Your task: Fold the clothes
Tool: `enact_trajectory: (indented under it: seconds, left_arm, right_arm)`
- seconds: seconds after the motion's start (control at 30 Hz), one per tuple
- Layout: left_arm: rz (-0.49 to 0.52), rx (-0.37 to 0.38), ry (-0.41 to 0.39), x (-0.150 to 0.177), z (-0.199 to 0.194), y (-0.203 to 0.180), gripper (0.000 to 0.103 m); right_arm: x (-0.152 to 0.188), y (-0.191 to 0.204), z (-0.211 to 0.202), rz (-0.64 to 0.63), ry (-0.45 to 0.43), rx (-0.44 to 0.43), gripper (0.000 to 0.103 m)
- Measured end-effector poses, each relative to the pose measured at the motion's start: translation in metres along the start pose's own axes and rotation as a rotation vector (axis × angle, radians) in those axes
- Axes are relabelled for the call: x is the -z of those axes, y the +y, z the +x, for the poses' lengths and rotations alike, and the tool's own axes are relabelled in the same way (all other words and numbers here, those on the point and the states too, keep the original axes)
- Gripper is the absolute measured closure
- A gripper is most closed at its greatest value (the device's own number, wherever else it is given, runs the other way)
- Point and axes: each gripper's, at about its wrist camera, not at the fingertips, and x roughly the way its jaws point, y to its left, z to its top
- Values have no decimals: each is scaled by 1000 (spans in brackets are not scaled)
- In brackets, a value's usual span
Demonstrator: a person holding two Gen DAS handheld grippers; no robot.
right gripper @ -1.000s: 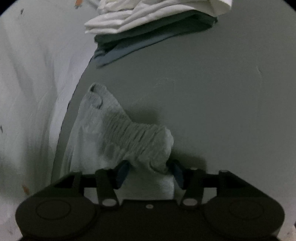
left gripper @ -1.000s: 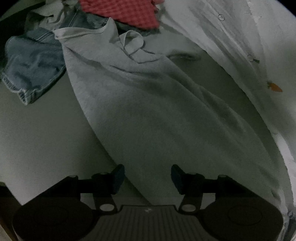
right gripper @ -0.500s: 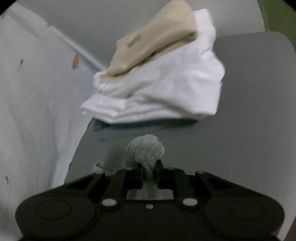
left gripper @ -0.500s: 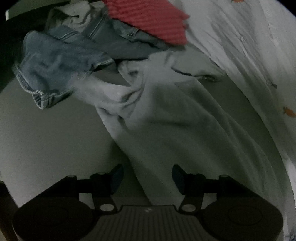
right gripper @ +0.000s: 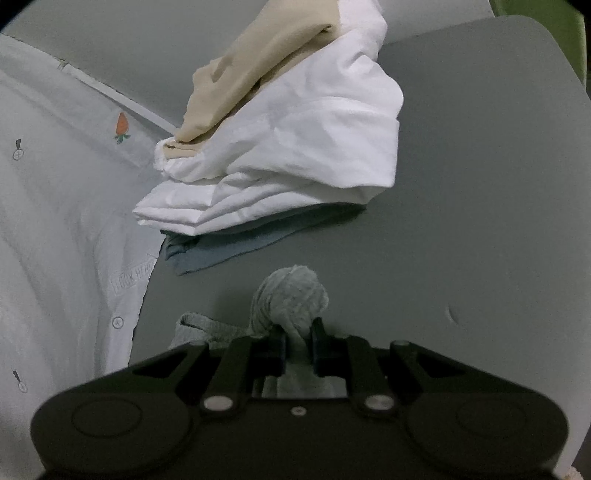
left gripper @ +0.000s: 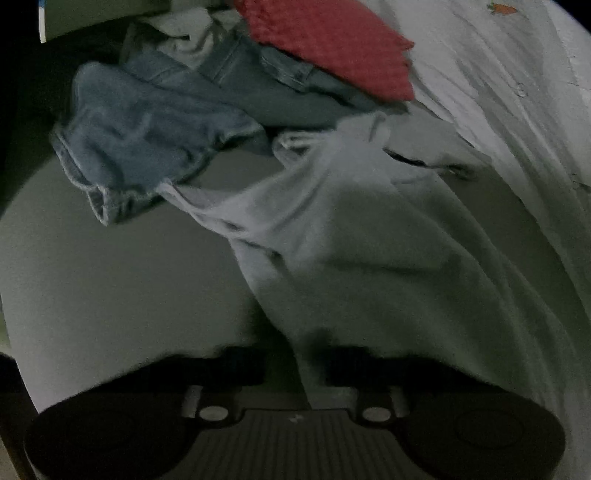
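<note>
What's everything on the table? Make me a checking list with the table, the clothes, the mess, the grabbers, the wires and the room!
Surface: grey table, bare on the right wrist view's right side.
Job's things: grey garment spread out; its bunched cuff is lifted.
Clutter: jeans and red cloth heaped; stack of beige cloth, white cloth and blue cloth; white buttoned shirt with carrot print.
Grippers: left gripper shut on the grey garment's edge; right gripper shut on the cuff.
Cables: nothing seen.
Surroundings: dim; green patch beyond the table.
</note>
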Motion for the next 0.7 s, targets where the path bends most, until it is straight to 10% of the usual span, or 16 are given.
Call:
enact_trajectory:
  seconds: [0.37, 0.7]
  left_arm:
    - [94, 168, -110, -70, -5, -64, 103]
    - [176, 490, -577, -226, -132, -212, 103]
  right_arm:
    - [-18, 101, 14, -279, -21, -96, 90]
    - [-54, 345, -12, -278, -74, -662, 91]
